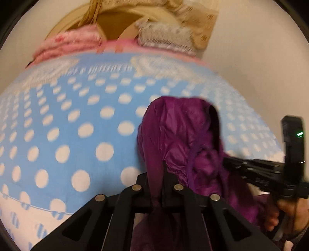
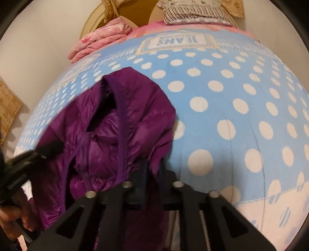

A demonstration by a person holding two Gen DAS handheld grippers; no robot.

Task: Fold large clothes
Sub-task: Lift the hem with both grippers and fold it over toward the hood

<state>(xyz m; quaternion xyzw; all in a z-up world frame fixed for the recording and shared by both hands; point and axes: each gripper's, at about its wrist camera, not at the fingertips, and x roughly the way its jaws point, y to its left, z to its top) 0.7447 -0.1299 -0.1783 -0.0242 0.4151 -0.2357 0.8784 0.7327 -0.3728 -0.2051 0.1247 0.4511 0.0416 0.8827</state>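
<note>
A purple puffer jacket (image 1: 179, 131) is bunched up over a blue blanket with white dots (image 1: 77, 115). My left gripper (image 1: 156, 170) is shut on a fold of the jacket's fabric, which runs down between its fingers. In the right wrist view the same jacket (image 2: 119, 119) hangs in folds, and my right gripper (image 2: 153, 168) is shut on its edge. Each gripper appears in the other's view: the right gripper (image 1: 227, 161) reaches into the jacket from the right, and the left gripper (image 2: 56, 147) from the left. A hand (image 1: 289, 210) holds the right one.
The dotted blanket (image 2: 231, 96) covers a bed. A folded pink quilt (image 2: 100, 38) and a striped grey pillow (image 2: 195, 13) lie at the far end by a tan headboard (image 1: 115, 21). Pale walls flank the bed on both sides.
</note>
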